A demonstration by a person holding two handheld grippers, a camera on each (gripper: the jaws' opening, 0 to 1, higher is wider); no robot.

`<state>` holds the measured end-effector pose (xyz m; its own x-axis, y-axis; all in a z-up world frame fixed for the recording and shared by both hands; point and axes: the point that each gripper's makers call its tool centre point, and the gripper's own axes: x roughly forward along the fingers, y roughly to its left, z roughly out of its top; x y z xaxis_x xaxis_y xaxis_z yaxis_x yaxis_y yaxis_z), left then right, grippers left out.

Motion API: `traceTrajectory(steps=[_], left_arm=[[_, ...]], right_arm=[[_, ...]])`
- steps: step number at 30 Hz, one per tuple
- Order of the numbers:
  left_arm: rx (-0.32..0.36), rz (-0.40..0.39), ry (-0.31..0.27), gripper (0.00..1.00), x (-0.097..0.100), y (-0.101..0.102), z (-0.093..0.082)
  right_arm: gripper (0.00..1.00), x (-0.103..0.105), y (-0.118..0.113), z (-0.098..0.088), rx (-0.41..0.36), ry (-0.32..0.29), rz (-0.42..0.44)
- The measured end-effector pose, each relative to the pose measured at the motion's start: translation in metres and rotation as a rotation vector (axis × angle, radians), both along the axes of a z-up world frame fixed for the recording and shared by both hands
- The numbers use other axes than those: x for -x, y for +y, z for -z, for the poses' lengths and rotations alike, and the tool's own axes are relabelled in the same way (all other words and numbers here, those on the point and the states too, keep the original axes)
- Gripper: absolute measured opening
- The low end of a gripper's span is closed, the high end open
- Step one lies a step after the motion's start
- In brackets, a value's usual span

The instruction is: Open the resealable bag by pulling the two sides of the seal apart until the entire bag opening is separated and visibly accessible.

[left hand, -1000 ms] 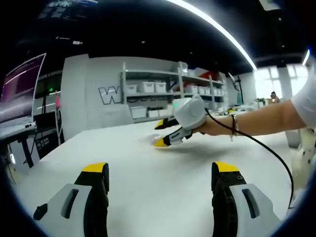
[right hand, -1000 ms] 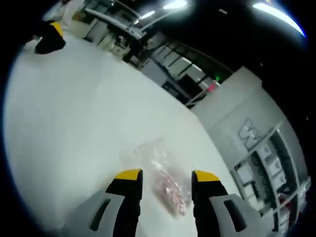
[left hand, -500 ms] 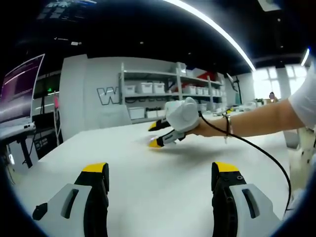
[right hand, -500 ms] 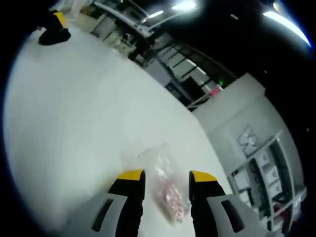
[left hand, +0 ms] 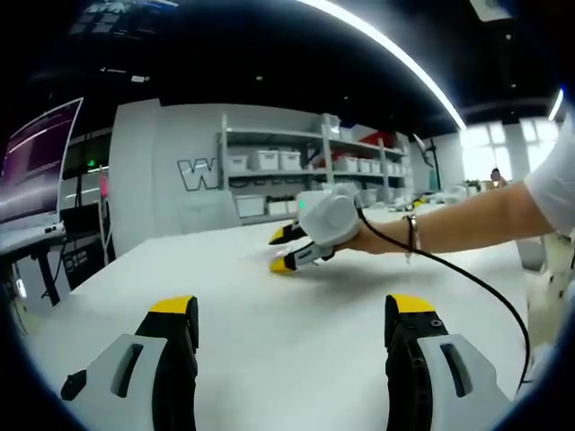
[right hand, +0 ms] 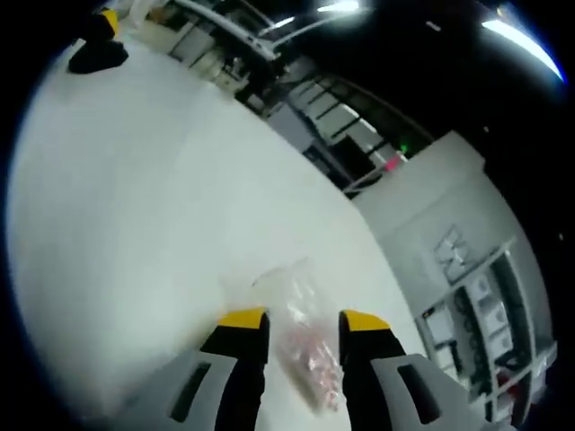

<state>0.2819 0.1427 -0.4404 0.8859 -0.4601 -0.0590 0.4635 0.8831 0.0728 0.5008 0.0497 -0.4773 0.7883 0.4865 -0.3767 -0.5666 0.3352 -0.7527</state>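
A big white table (left hand: pixel 269 314) is seen in both views. In the left gripper view, the left gripper (left hand: pixel 292 310) is held low over the table, and its two yellow-tipped jaws are spread wide with nothing between them. Farther across the table, the right gripper (left hand: pixel 289 249) is seen, held by a hand (left hand: pixel 364 238) with a bare arm behind it. A black cable (left hand: pixel 458 269) hangs from that gripper and runs along the arm. Its yellow tips are pointed down at the table top.

In the right gripper view, the clear resealable bag (right hand: pixel 292 310) is seen lying flat on the table. Small pink things are packed inside it. The right gripper (right hand: pixel 301 321) is placed over the bag, with one jaw on each side of it. The jaws are fairly close together, with a gap still left between them. It cannot be told if the bag is being touched. The bag looks closed. Far off, near the table's edge, the left gripper's dark, yellow-tipped jaw (right hand: pixel 97 49) is seen.

Shelves with white boxes (left hand: pixel 269 162) stand by the wall behind the table.
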Motion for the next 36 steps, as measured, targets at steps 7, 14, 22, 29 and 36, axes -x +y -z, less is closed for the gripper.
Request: traceTrajectory(steps=[7,14,22,29,36], left_arm=[[-0.001,-0.003,-0.002,0.85,0.002,0.001,-0.001],[-0.002,-0.005,-0.004,0.85,0.003,0.001,-0.002],[0.000,-0.009,-0.002,0.85,0.004,0.002,-0.001],[-0.002,-0.013,-0.002,0.85,0.004,0.003,-0.002],[-0.001,-0.011,-0.003,0.85,0.003,0.002,-0.003]], right_arm=[[0.24,-0.004,0.005,0.000,0.000,-0.003,-0.006],[0.16,-0.004,0.003,0.003,-0.016,0.008,0.004],[0.00,-0.010,0.004,0.006,-0.040,0.022,-0.004],[0.00,-0.007,0.003,0.003,-0.092,0.030,-0.006],[0.00,-0.005,-0.002,-0.004,-0.110,0.017,-0.001]])
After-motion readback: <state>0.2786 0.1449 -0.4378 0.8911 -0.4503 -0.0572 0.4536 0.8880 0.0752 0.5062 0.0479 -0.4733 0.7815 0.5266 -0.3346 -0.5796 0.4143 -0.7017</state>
